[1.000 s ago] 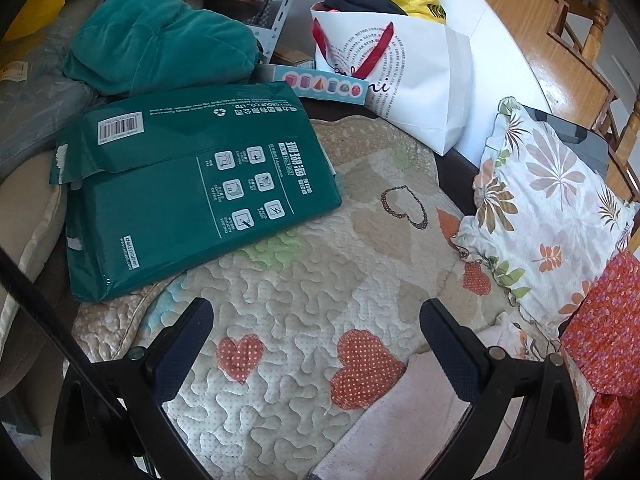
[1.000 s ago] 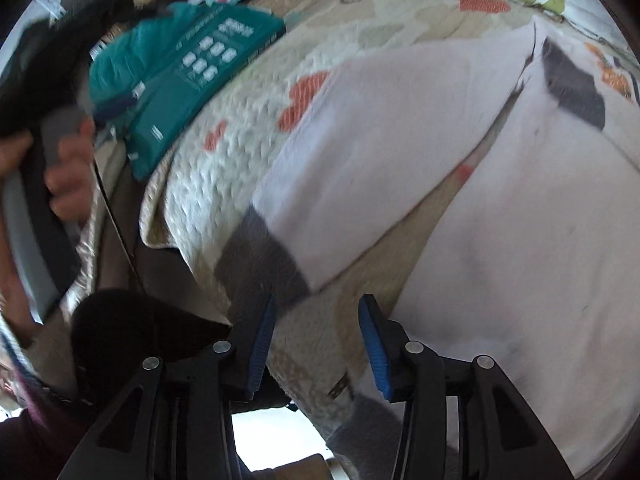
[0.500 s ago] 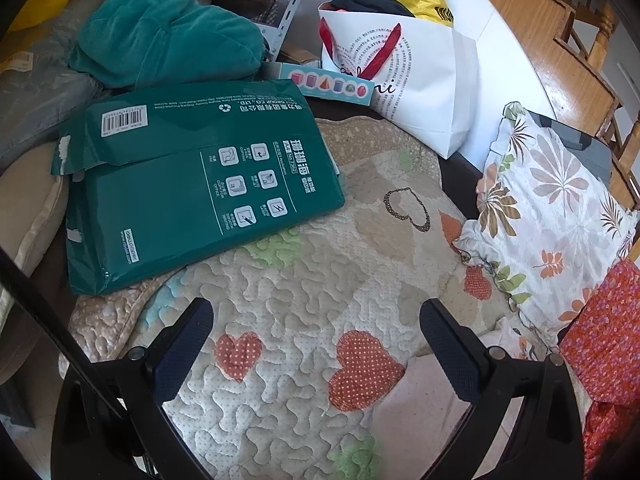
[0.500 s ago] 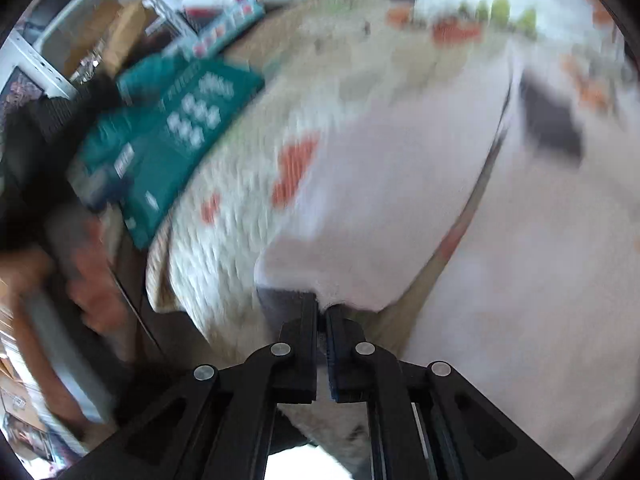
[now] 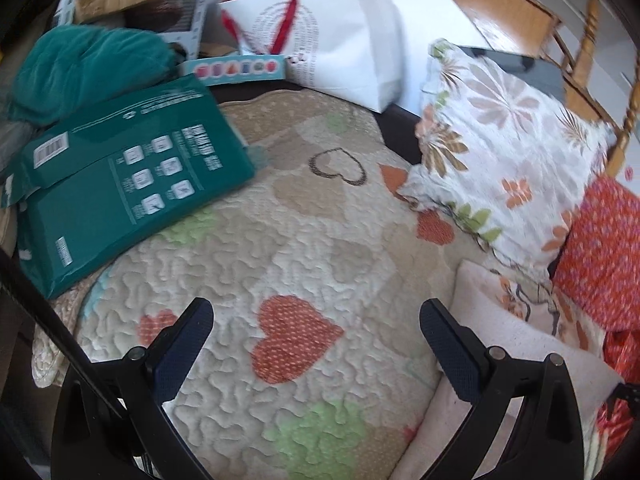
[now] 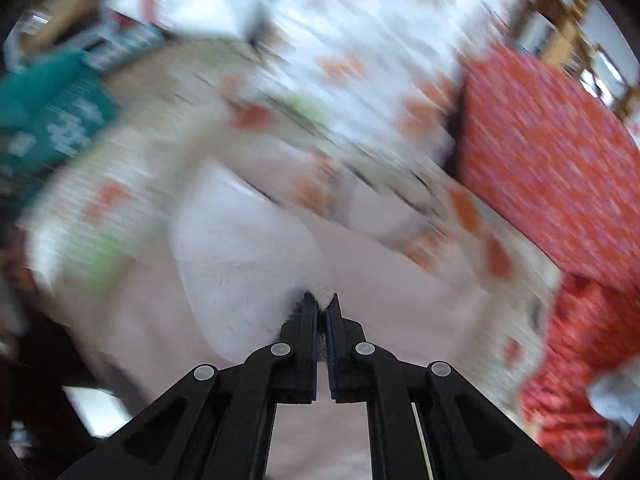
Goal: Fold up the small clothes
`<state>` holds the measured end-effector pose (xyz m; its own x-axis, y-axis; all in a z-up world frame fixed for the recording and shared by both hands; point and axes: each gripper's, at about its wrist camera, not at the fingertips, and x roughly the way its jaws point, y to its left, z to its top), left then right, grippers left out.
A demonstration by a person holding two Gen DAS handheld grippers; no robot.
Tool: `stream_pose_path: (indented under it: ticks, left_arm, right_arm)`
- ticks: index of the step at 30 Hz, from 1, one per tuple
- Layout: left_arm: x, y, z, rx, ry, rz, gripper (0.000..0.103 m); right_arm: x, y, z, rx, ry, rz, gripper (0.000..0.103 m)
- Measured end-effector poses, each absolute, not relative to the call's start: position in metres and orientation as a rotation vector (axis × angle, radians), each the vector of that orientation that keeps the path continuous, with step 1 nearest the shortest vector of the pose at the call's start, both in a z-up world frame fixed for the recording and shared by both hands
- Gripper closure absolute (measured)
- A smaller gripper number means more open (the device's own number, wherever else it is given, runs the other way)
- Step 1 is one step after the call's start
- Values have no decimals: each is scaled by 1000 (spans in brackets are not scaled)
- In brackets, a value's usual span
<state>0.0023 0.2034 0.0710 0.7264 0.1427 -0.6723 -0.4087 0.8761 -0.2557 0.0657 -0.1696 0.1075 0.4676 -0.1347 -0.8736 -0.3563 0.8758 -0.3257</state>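
A small pale pink garment (image 6: 248,248) with grey trim lies on the heart-patterned quilt (image 5: 320,240). My right gripper (image 6: 321,304) is shut on a fold of the garment and holds it lifted; this view is heavily blurred. In the left wrist view the garment (image 5: 516,344) shows at the lower right, on the quilt. My left gripper (image 5: 316,324) is open and empty, hovering over the quilt above a red heart patch, left of the garment.
A green flat package (image 5: 120,188) and a teal cushion (image 5: 88,68) lie at the quilt's left. A white paper bag (image 5: 344,52) stands behind. A floral pillow (image 5: 504,148) and red patterned fabric (image 5: 600,248) sit at the right, wooden chairs (image 5: 580,40) beyond.
My right gripper closed on the garment's edge and swung it up and across toward the right. My left gripper stayed open and drifted slightly right over the quilt.
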Motion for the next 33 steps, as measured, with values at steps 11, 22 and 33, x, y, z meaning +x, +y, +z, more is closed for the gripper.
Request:
stream_pose_path:
  ticks: [11, 22, 33]
  left_arm:
    - [36, 144, 64, -281, 762, 213, 0]
    - [53, 144, 48, -347, 842, 192, 0]
    - [65, 144, 40, -357, 894, 167, 0]
  right_arm:
    - [122, -261, 50, -481, 1139, -282, 82]
    - [190, -112, 42, -26, 1120, 211, 65]
    - [253, -2, -24, -183, 1238, 324, 96]
